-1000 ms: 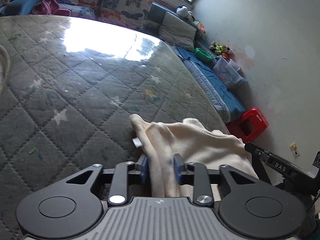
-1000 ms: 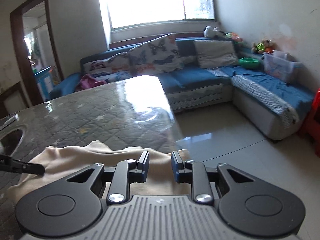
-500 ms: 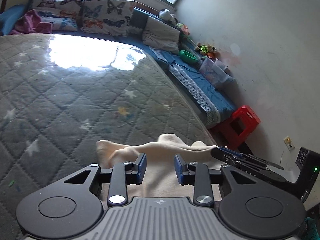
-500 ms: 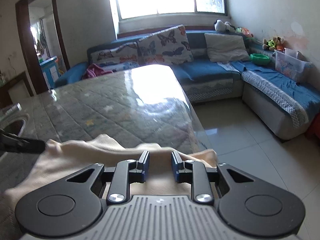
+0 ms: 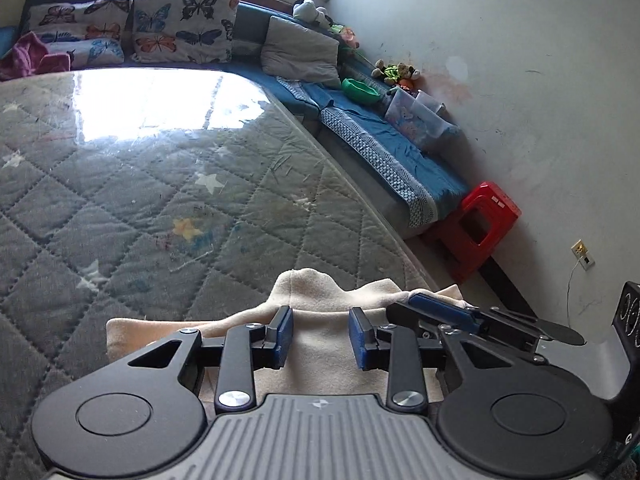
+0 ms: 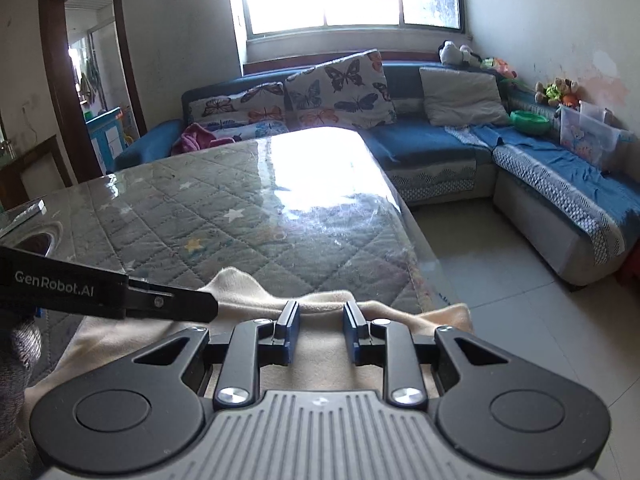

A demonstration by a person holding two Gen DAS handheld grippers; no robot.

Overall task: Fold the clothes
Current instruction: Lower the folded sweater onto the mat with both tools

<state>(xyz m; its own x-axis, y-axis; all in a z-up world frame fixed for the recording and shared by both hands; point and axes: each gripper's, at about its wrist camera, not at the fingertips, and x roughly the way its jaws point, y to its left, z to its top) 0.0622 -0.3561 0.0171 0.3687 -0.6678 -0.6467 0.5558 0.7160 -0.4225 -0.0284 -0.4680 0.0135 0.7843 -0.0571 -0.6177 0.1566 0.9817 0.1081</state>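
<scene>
A cream garment (image 5: 320,300) lies at the near right edge of the quilted grey table (image 5: 140,200). It also shows in the right wrist view (image 6: 320,344). My left gripper (image 5: 320,338) is open just above the cloth, with nothing between its blue pads. My right gripper (image 6: 319,334) is open over the cloth too. The right gripper appears in the left wrist view (image 5: 448,314) close beside the left one. The left gripper's finger shows in the right wrist view (image 6: 120,292) at the left.
A blue corner sofa (image 6: 440,148) with butterfly cushions (image 6: 340,88) stands behind the table. A red stool (image 5: 476,228) stands by the wall on the right. Tiled floor (image 6: 500,280) lies right of the table edge.
Both grippers have let go of the cloth and opened. The garment has gone from hanging in the jaws to lying on the table, and both grippers have drawn back and closer together.
</scene>
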